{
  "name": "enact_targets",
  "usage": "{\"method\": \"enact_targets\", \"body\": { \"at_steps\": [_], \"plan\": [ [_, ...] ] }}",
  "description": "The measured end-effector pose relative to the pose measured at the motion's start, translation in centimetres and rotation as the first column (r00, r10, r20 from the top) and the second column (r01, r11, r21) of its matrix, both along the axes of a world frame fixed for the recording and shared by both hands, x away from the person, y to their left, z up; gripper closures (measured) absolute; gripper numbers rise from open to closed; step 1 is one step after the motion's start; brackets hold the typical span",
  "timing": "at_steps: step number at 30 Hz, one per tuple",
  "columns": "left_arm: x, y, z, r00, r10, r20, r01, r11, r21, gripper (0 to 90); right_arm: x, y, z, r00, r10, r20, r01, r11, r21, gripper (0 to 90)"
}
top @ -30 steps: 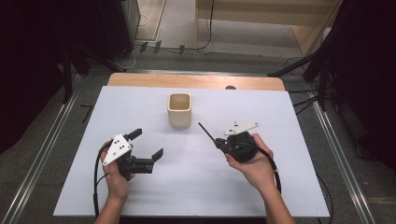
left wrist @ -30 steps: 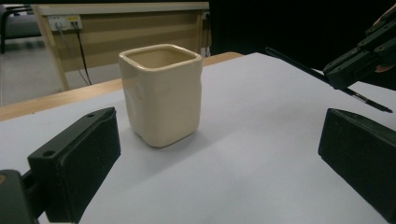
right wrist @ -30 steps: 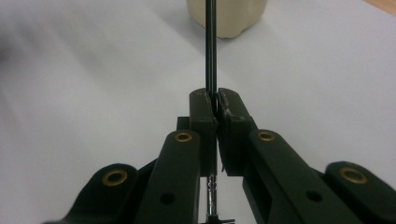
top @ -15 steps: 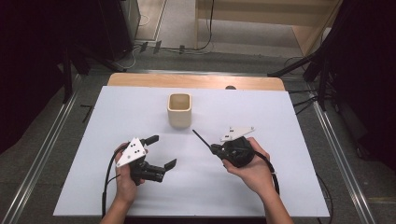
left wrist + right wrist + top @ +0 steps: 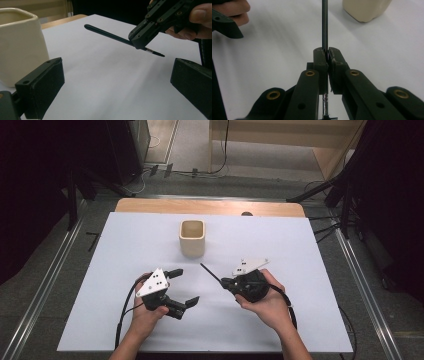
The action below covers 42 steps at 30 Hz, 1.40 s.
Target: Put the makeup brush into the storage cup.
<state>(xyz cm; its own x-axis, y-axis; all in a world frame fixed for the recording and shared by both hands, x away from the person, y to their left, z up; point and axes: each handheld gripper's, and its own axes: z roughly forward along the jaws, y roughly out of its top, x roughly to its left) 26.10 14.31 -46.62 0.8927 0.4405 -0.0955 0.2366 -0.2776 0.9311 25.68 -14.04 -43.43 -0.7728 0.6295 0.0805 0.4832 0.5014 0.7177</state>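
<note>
My right gripper (image 5: 226,281) clamps a black pen (image 5: 210,273) above the table (image 5: 310,265). My left gripper (image 5: 182,287) gapes wide, holding nothing. The cream cup's (image 5: 192,238) contents I cannot tell.

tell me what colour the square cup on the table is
Cream; the square ceramic cup shows best in the high view.

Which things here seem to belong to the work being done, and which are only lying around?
Likely part of the job:
- black pen, clamped in the right gripper
- cream cup, upright on the white table sheet
- left gripper, jaws open, holding nothing

Just lying about:
- cables on the floor beyond the table
- wooden furniture at the back
</note>
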Motion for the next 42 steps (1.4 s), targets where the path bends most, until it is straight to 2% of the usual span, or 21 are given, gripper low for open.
{"method": "enact_targets", "body": {
  "at_steps": [2, 4, 6, 9, 11, 16, 20, 22, 25, 29, 31, 33, 36, 38, 42],
  "plan": [
    [0.1, 0.1, 0.0, 0.9999, 0.001, -0.01, -0.001, 0.9999, -0.014, 0.1, 0.0, -0.1, 0.0, 0.9999, 0.01, 0.002, -0.01, 1.0, 0.001, 87.4],
    [0.2, 0.3, 0.2, 0.9998, 0.009, -0.017, -0.009, 0.9998, -0.017, 6.4, 0.0, -0.1, 0.0, 0.9998, 0.019, 0.007, -0.019, 1.0, -0.003, 87.4],
    [0.3, 0.4, 0.2, 0.9998, 0.003, -0.019, -0.003, 1.0, -0.008, 7.1, 0.0, -0.1, 0.0, 0.9997, 0.02, 0.016, -0.02, 1.0, -0.007, 87.4],
    [0.4, 0.6, 0.4, 0.9997, 0.004, -0.025, -0.004, 1.0, -0.002, 13.9, -0.2, 0.1, -0.1, 0.9992, 0.033, 0.025, -0.033, 0.999, -0.011, 87.4],
    [0.5, 0.6, 0.4, 0.9994, -0.003, -0.034, 0.003, 1.0, 0.0, 14.2, -0.2, 0.4, -0.2, 0.9985, 0.048, 0.026, -0.048, 0.999, -0.016, 87.4],
    [0.7, 0.7, 0.4, 0.998, -0.038, -0.05, 0.038, 0.9993, 0.005, 19.0, -0.5, 1.1, -0.5, 0.9938, 0.105, 0.037, -0.104, 0.994, -0.019, 87.4],
    [0.8, 0.9, 0.4, 0.9957, -0.065, -0.065, 0.065, 0.9978, -0.011, 26.2, -0.7, 1.3, -0.5, 0.9892, 0.138, 0.048, -0.137, 0.99, -0.024, 87.4],
    [0.9, 1.1, 0.5, 0.9933, -0.086, -0.076, 0.086, 0.9963, -0.008, 33.5, -0.8, 1.4, -0.5, 0.9867, 0.154, 0.052, -0.153, 0.988, -0.025, 87.4],
    [1.2, 1.4, 0.5, 0.9869, -0.121, -0.107, 0.118, 0.9925, -0.032, 38.8, -1.0, 1.7, -0.5, 0.9815, 0.183, 0.056, -0.181, 0.983, -0.033, 87.4],
    [1.6, 1.8, 0.5, 0.9779, -0.151, -0.145, 0.144, 0.9879, -0.059, 44.0, -1.3, 2.3, -0.7, 0.9694, 0.235, 0.071, -0.232, 0.971, -0.05, 87.4],
    [1.8, 1.9, 0.5, 0.97, -0.18, -0.163, 0.172, 0.9829, -0.068, 47.5, -1.3, 2.5, -0.7, 0.9675, 0.243, 0.07, -0.24, 0.969, -0.053, 87.4],
    [2.0, 2.0, 0.5, 0.9587, -0.218, -0.183, 0.208, 0.9754, -0.074, 51.9, -1.3, 2.6, -0.8, 0.9664, 0.247, 0.07, -0.244, 0.968, -0.054, 87.4],
    [2.1, 2.0, 0.4, 0.9524, -0.232, -0.197, 0.222, 0.9723, -0.075, 55.6, -1.5, 2.6, -0.7, 0.9623, 0.262, 0.073, -0.258, 0.964, -0.063, 87.4],
    [2.3, 2.0, 0.4, 0.943, -0.251, -0.218, 0.24, 0.9678, -0.076, 58.5, -1.6, 2.7, -0.7, 0.9565, 0.28, 0.082, -0.276, 0.959, -0.062, 87.4],
    [2.5, 2.1, 0.2, 0.9316, -0.276, -0.236, 0.262, 0.9608, -0.09, 64.0, -1.8, 2.8, -0.5, 0.9507, 0.298, 0.086, -0.293, 0.954, -0.062, 87.4]
  ]
}}
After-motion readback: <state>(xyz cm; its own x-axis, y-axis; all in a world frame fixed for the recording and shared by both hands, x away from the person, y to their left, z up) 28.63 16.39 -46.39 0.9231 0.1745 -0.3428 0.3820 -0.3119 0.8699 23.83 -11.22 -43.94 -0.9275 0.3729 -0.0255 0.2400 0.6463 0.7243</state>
